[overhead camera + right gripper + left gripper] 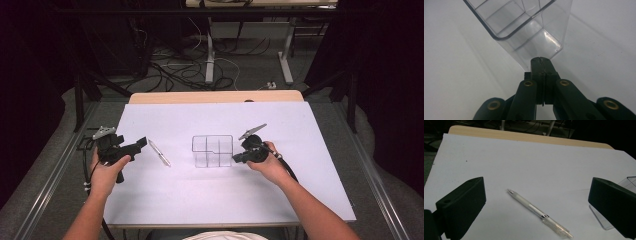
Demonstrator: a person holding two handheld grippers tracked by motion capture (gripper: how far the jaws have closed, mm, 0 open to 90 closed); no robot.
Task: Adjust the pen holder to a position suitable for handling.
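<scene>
A clear plastic organizer (212,150) with several compartments stands mid-table on the white sheet (200,200). A clear pen (159,153) lies slantwise to its left. My left gripper (140,144) is held just left of the pen, jaws wide open. In the left gripper view the pen (536,211) lies on the sheet ahead, between the open jaws of the left gripper (536,186), untouched. My right gripper (235,159) is shut, its tips against the organizer's right side. The right gripper view shows the shut right gripper (540,60) meeting the organizer's (524,27) lower wall, nothing between the jaws.
The white sheet covers a wooden table whose far edge (215,97) shows beyond it. Past the table, cables and desk legs (210,65) lie on the floor. A corner of the organizer (630,181) peeks in at the right of the left gripper view.
</scene>
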